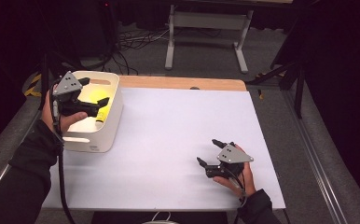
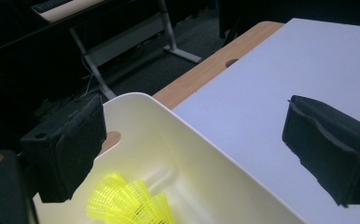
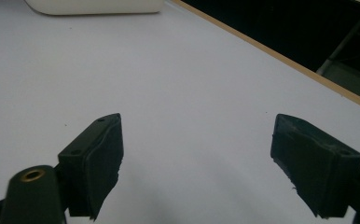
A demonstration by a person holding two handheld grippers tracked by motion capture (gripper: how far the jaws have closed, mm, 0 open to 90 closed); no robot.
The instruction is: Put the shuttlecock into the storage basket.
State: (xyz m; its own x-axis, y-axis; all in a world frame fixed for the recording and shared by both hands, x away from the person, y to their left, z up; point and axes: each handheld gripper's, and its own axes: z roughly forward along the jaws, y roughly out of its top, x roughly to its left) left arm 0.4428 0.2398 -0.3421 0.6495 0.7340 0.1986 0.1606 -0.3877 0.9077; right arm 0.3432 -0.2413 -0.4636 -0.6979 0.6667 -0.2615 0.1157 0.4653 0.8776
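Observation:
A yellow mesh shuttlecock [image 1: 100,111] [image 2: 128,201] lies inside the white bin [image 1: 114,119] [image 2: 225,154] at the left of the table. My left gripper [image 1: 95,90] [image 2: 194,144] hovers over the bin's open top. Its jaws stand wide apart with nothing between them, and the shuttlecock sits below them. My right gripper [image 1: 206,150] [image 3: 197,163] rests low over the white tabletop [image 1: 169,135] near the front right. It is open and empty, and it points toward the bin [image 3: 94,5] far off.
A wooden strip [image 1: 183,83] runs along the table's far edge. Beyond it stand a metal table frame [image 1: 206,28] and loose cables [image 1: 131,42] on the floor. Dark curtains close in both sides.

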